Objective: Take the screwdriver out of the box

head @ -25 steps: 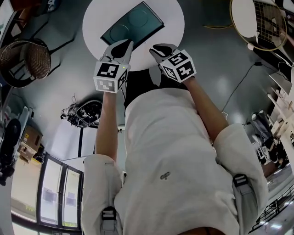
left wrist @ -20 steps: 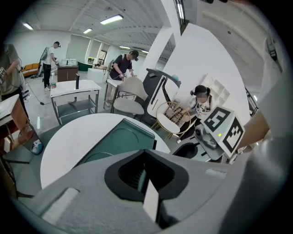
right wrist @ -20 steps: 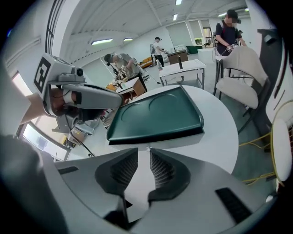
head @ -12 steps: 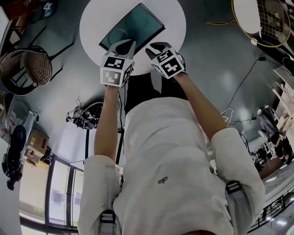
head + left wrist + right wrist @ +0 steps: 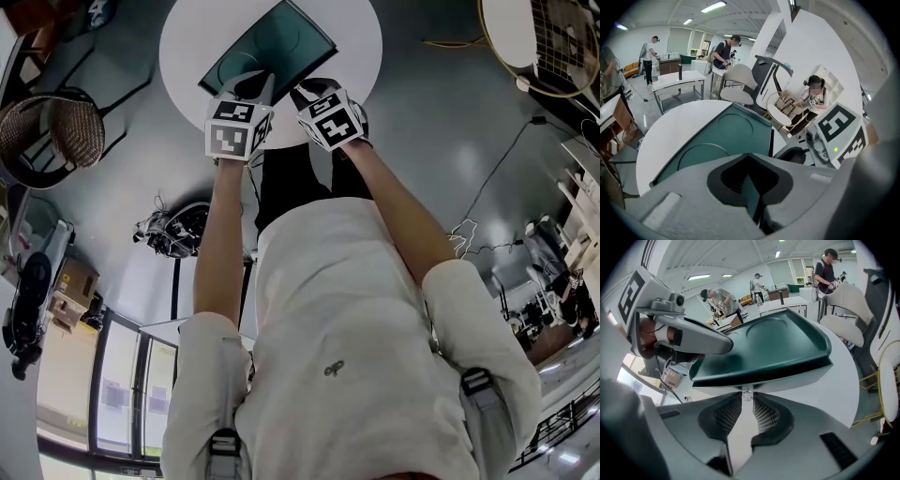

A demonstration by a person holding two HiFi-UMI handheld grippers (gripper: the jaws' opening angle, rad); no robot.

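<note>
A flat dark green box point(image 5: 267, 47) lies with its lid down on a round white table point(image 5: 361, 37). No screwdriver shows in any view. My left gripper point(image 5: 255, 82) is shut and hangs over the box's near edge. In the left gripper view its tips point(image 5: 747, 156) meet above the green lid point(image 5: 736, 136). My right gripper point(image 5: 302, 91) is just to the right, also shut. In the right gripper view its tips point(image 5: 743, 395) sit right below the box's front edge point(image 5: 778, 373). The left gripper point(image 5: 708, 341) reaches in over the lid there.
A wicker chair point(image 5: 52, 127) stands left of the table and a second round table point(image 5: 511, 37) at upper right. Cables and gear point(image 5: 173, 230) lie on the floor. Chairs point(image 5: 736, 86) and several people stand beyond the table.
Both grippers have moved forward from the table's near rim to the box's near edge, closer together. Their jaws have stayed shut.
</note>
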